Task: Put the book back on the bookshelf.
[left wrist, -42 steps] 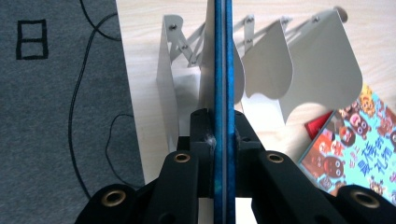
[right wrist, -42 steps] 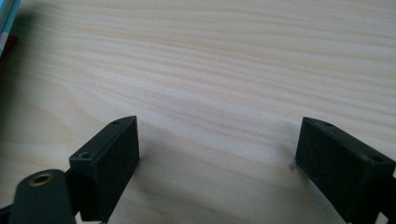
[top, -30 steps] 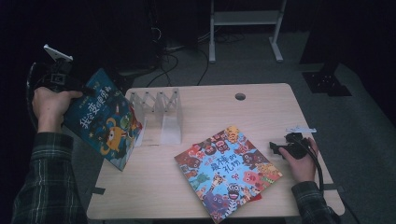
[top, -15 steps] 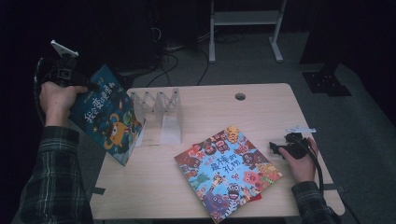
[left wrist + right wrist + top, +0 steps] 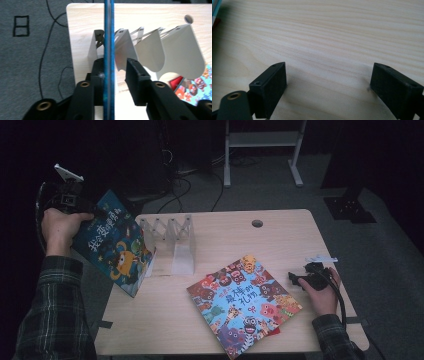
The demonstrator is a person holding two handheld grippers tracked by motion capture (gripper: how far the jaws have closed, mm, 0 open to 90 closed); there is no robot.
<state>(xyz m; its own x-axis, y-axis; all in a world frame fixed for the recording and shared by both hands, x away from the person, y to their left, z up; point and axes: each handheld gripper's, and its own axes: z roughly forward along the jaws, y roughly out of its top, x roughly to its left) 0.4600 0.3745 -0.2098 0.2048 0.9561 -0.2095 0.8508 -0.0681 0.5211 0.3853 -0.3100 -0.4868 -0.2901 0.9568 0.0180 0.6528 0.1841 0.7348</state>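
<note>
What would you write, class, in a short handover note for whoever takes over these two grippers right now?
Left gripper: fingers just opened, one side clear of the blue book, which leans at the table's left edge by the metal book rack.
Right gripper: open, nothing between its fingers, resting on the table.
Colourful book: lying flat mid-table.
Done: blue book brought to the rack.
Left: probably seat it in a slot, then the colourful book.

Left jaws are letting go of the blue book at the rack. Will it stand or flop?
The blue book looks thin and stiff, leaning at the table edge, so it may tip or slide off. The left gripper has just been opening: one pad stands clear. The rack might catch it.
</note>
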